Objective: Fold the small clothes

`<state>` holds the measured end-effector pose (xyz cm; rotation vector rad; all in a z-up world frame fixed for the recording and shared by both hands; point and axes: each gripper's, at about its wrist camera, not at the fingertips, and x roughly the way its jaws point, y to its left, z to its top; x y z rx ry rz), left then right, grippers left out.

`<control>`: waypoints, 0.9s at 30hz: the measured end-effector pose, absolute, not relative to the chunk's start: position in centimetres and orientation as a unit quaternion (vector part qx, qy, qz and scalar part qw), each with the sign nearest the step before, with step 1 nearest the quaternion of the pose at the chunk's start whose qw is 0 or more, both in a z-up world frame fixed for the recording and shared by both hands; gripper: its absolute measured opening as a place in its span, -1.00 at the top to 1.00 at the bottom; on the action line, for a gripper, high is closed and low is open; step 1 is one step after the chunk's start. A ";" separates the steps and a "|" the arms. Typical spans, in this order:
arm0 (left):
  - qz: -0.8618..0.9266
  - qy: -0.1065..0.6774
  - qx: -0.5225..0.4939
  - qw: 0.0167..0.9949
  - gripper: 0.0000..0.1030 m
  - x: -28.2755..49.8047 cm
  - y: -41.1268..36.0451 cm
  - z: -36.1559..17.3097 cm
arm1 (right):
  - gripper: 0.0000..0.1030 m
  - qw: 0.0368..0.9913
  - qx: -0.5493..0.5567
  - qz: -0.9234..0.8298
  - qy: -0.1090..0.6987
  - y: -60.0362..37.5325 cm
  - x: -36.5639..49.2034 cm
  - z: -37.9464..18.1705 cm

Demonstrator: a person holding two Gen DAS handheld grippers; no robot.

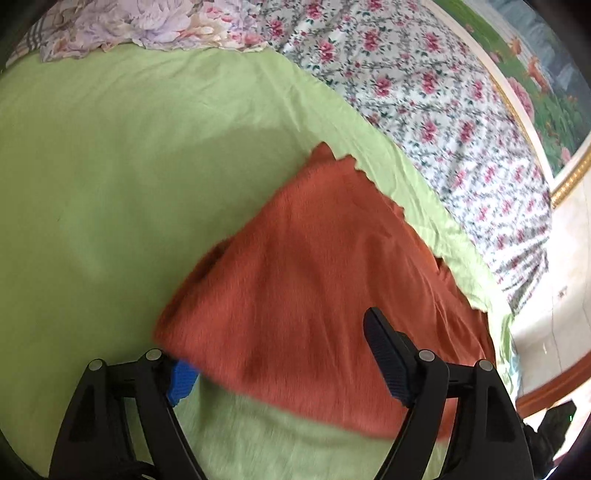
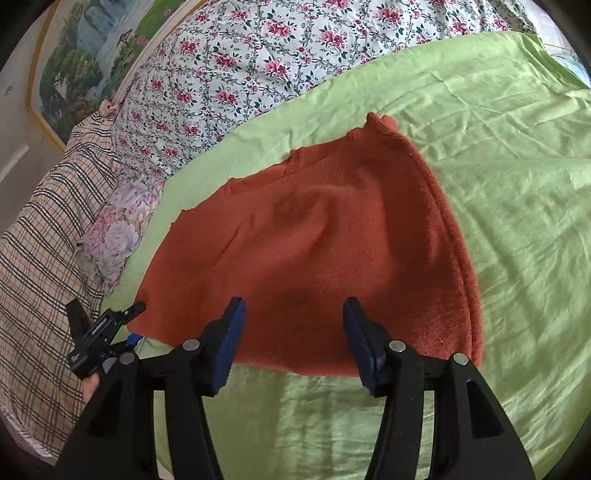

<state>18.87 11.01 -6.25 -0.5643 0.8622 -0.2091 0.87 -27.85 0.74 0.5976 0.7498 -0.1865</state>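
Observation:
A folded rust-orange knit garment (image 1: 314, 266) (image 2: 314, 240) lies flat on the green sheet (image 1: 92, 184) (image 2: 517, 184). My left gripper (image 1: 284, 369) is open wide at the garment's near left corner. Its blue left pad (image 1: 181, 382) sits partly beneath the cloth's edge, and its right finger (image 1: 388, 354) stands over the cloth without pressing. My right gripper (image 2: 295, 332) is open over the garment's near edge, and neither of its pads touches the knit. The left gripper's black frame (image 2: 96, 332) shows at the garment's left corner in the right wrist view.
A floral quilt (image 1: 424, 92) (image 2: 258, 55) lies bunched behind the sheet. A plaid cloth (image 2: 37, 258) and a pale flowered pillow (image 2: 114, 236) (image 1: 147, 26) lie to the left. A framed painting (image 2: 74, 55) (image 1: 535, 74) hangs beyond. The bed's edge drops to pale floor (image 1: 554, 295).

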 end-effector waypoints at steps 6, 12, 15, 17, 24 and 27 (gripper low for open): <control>-0.119 0.417 -0.253 0.865 0.79 20.9 9.0 -4.9 | -0.10 0.881 0.301 -0.086 0.355 -28.6 0.9 1.0; -0.181 0.373 -0.187 0.891 0.81 19.5 3.5 0.1 | -0.11 0.882 0.307 -0.088 0.346 -30.6 0.5 2.1; -0.222 0.358 -0.159 0.893 0.81 18.3 -0.7 1.8 | -0.11 0.879 0.326 -0.078 0.340 -31.7 0.6 2.6; -0.251 0.357 -0.132 0.890 0.81 17.4 -3.9 2.3 | -0.11 0.874 0.345 -0.063 0.337 -32.7 1.2 2.9; -0.250 0.370 0.016 0.894 0.80 15.0 -13.4 -1.4 | -0.41 0.847 0.378 -0.006 0.373 -33.3 6.7 2.2; -0.236 0.356 0.058 0.903 0.80 14.0 -14.7 -2.2 | -0.41 0.827 0.391 0.019 0.403 -32.2 10.0 0.6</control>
